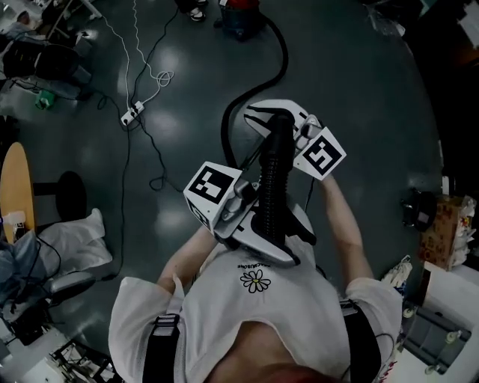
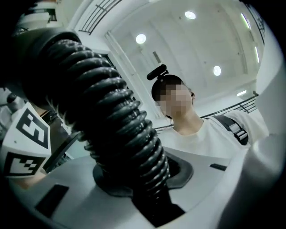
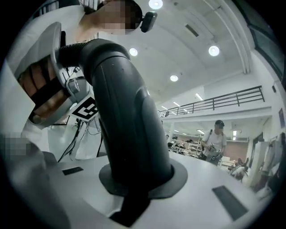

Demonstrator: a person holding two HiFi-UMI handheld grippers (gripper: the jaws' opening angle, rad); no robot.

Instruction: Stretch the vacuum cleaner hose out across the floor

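Now hose [image 1: 271, 179] clamped twice: left gripper [image 1: 266, 243] jaws on ribbed stretch, right gripper [image 1: 275, 121] on smooth end.

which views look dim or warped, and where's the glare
Head view: dim, soft glare patches on the dark floor. Left gripper view: fisheye-warped, the ribbed hose so close it looks soft. Right gripper view: smooth hose handle looms, ceiling lights blown out, railing bowed.

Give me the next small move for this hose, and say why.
Probably carry the ribbed black vacuum hose farther from the red vacuum cleaner, lowering it toward the floor. The left gripper and right gripper both have their jaws clamped on its raised end, while the rest curves slack across the grey floor.
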